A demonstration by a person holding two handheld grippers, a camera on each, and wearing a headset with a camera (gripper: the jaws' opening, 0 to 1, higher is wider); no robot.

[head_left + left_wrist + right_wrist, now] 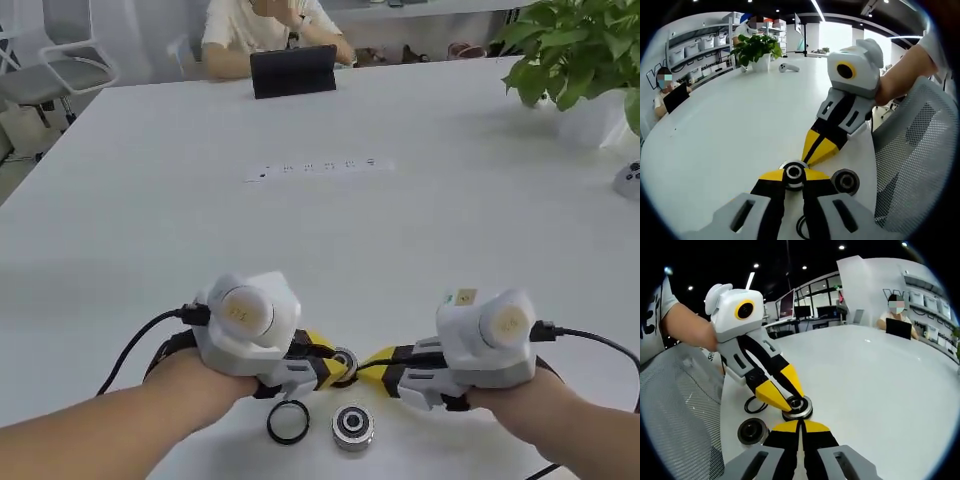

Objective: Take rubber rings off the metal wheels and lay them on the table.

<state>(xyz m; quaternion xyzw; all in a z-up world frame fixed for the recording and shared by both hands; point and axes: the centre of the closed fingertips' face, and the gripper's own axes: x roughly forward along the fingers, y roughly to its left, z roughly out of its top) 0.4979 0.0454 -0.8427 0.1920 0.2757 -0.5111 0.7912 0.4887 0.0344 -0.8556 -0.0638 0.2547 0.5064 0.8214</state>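
A metal wheel [343, 362] with a black rubber ring on its rim is held just above the white table [330, 230], between both grippers. My left gripper [793, 175] is shut on this wheel [793, 171], one yellow jaw on each side. My right gripper [800, 424] comes in from the opposite side, its jaws pressed together at the rim of the wheel [797, 407], apparently pinching the ring. A loose rubber ring [288, 421] lies on the table at the near edge. A second metal wheel [353, 424] lies beside it.
A potted plant [575, 50] and a white controller [630, 180] stand at the far right. A person sits at the far end behind a dark tablet [293, 72]. A power strip [320, 166] lies mid-table. A mesh chair [920, 150] is behind the near edge.
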